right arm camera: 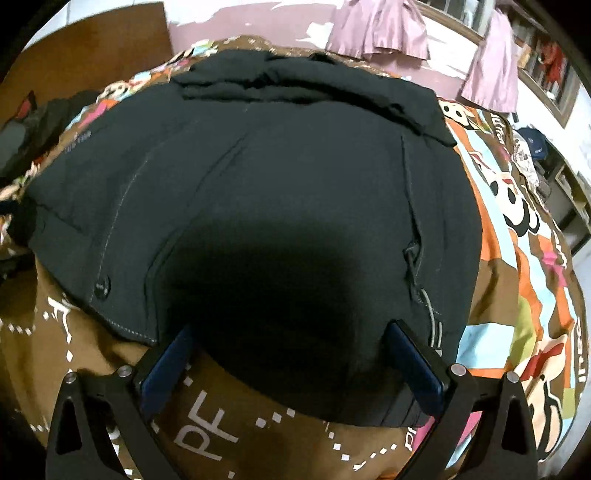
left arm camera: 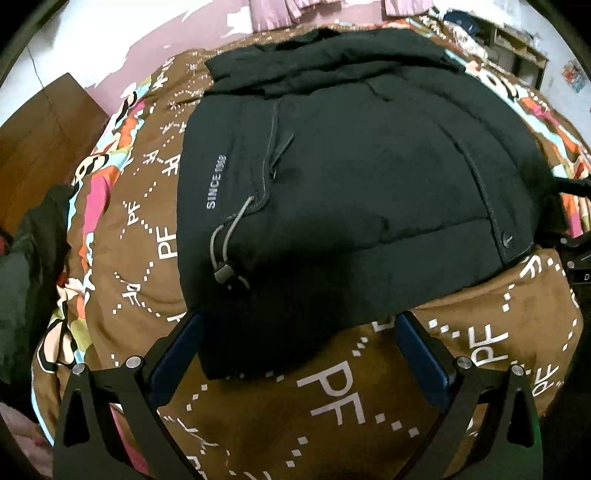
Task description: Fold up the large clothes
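Black padded jacket [left arm camera: 351, 177] lies flat on the bed, on a brown bedspread [left arm camera: 332, 398] printed with white "PF" letters and dotted lines. Jacket is already folded into a compact, roughly rectangular bundle, sleeves tucked in; hood or collar end bunched at the far side.

Left wrist view: white "SINCE 19.." lettering runs along the jacket's left panel. Grey elastic drawcord [left arm camera: 227, 236] with a toggle lies looped on the fabric near the hem. Left claw [left arm camera: 301, 347] is spread wide, blue-padded fingers [left arm camera: 177, 354] either side of the near hem edge, nothing pinched between them. Whether the tips touch the cloth cannot be told.

Right wrist view: the same jacket [right arm camera: 277, 177] fills the frame; a dark snap button [right arm camera: 101, 286] sits near the lower-left hem. Right claw [right arm camera: 291, 362] is likewise spread wide, empty, fingers straddling the near hem. A heavy shadow covers the fabric between them.

Background: colourful cartoon-print bedding [right arm camera: 517, 229] right of the jacket, lilac curtains [right arm camera: 376, 29] by the wall, a wooden headboard [left arm camera: 48, 122] at left.
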Motion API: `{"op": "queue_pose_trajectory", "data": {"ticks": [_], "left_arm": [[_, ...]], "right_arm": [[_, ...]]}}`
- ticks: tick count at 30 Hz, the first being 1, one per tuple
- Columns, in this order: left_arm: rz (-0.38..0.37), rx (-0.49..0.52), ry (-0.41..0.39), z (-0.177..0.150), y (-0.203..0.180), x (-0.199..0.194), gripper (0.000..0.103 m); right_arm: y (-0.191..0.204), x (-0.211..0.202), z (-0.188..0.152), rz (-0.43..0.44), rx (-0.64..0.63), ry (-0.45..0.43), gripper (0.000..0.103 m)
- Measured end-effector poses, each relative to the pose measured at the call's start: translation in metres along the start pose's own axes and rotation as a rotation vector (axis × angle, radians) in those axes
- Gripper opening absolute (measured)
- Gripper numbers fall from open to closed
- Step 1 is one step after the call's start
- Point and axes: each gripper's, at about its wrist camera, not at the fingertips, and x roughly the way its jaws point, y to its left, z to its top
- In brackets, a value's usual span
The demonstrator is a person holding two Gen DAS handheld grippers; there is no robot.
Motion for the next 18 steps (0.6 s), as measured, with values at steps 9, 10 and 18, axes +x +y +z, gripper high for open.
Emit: {"op": "queue_pose_trajectory", "data": {"ticks": [9,10,18], "left_arm": [[0.028,0.052,-0.046,0.005,-0.008,-0.007,0.101],[0.027,0.053,-0.044,0.005,-0.007,-0.006,0.101],[0.039,0.040,0.010,0.002,-0.001,0.009,0.101]], "right_arm": [[-0.044,-0.057,0.069,0.069,0.145,-0.187,0.103],[-0.048,-0.058,0.079,0.109,0.159,-0.171,0.103],[-0.018,-0.049,0.047,0.167,-0.056,-0.021,0.103]]}}
